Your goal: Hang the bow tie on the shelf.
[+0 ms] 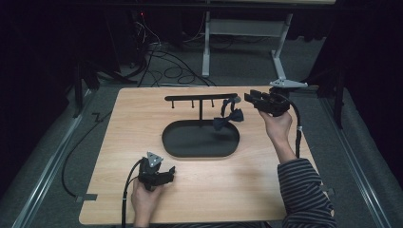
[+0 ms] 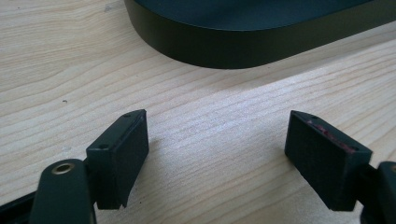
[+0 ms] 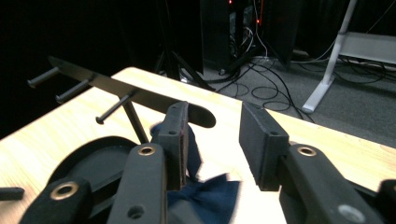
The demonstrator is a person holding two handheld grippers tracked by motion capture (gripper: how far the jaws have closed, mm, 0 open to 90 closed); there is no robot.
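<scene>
While the left gripper (image 1: 167, 172) rests low on the wooden table (image 1: 247, 190) near the front edge, all the action sits up at the far right, around a dark navy bow tie (image 1: 228, 118). That bow tie hangs from the right end of a black peg rack (image 1: 200, 97), its neck strap looped up over the bar and its two fabric wings flared out either side of a tight centre knot, dangling just above the right rim of the black oval tray (image 1: 199, 151) that forms the rack's base. In the right gripper view the tie (image 3: 210, 196) reads as soft, slightly creased blue cloth, sitting low, partly behind the near jaw, with the pegs of the rack (image 3: 116, 88) stretching away to the left.

Now the right gripper (image 1: 253, 98): it is held up off the table just to the right of the tie, pointing toward it, jaws standing about half apart with a clear gap and nothing pinched between the pads. The cloth lies below and beside the jaws, not clamped.

Down at the left gripper view, the jaws (image 2: 215, 140) stand wide apart over bare wood grain, empty, with the curved wall of the tray (image 2: 224, 46) just ahead.
</scene>
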